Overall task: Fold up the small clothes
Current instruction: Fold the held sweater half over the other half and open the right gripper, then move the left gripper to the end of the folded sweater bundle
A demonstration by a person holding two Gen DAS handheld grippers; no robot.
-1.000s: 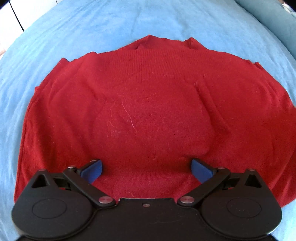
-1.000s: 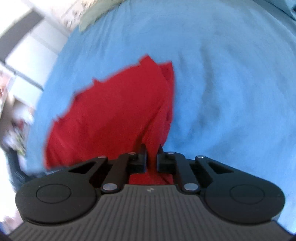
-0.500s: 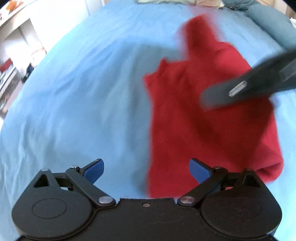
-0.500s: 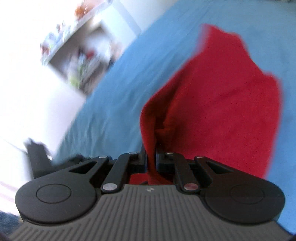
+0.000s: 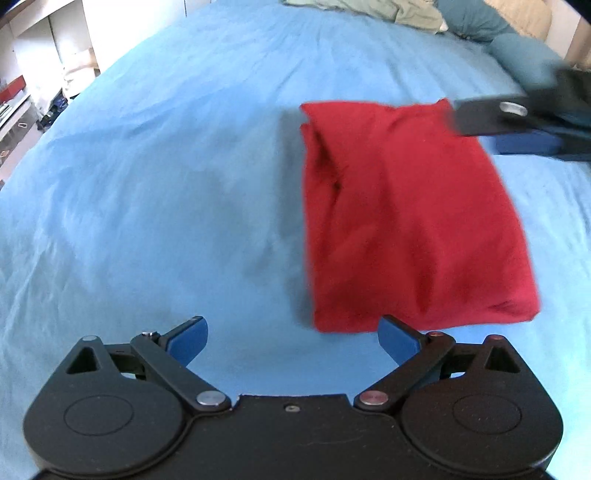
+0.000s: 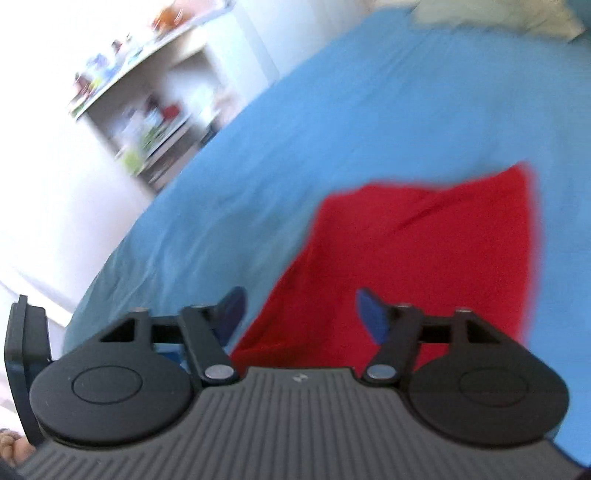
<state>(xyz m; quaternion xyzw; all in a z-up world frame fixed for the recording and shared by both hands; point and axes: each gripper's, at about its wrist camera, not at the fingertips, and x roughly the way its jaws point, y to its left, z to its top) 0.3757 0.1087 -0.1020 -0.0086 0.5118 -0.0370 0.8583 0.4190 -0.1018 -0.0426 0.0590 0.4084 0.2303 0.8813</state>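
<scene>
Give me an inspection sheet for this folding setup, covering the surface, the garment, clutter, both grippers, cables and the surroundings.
Surface: blue bedsheet, lightly wrinkled.
Job's things: red garment lies folded into a rough rectangle on the sheet, with layered edges showing along its left side.
Clutter: pale green bedding and a teal pillow at the far end of the bed.
Grippers: left gripper open, above bare sheet beside the garment's near edge; right gripper open, at the garment's far corner, holding nothing.
Cables: nothing seen.
Surroundings: white shelving with blurred items beside the bed; too blurred to identify.
</scene>
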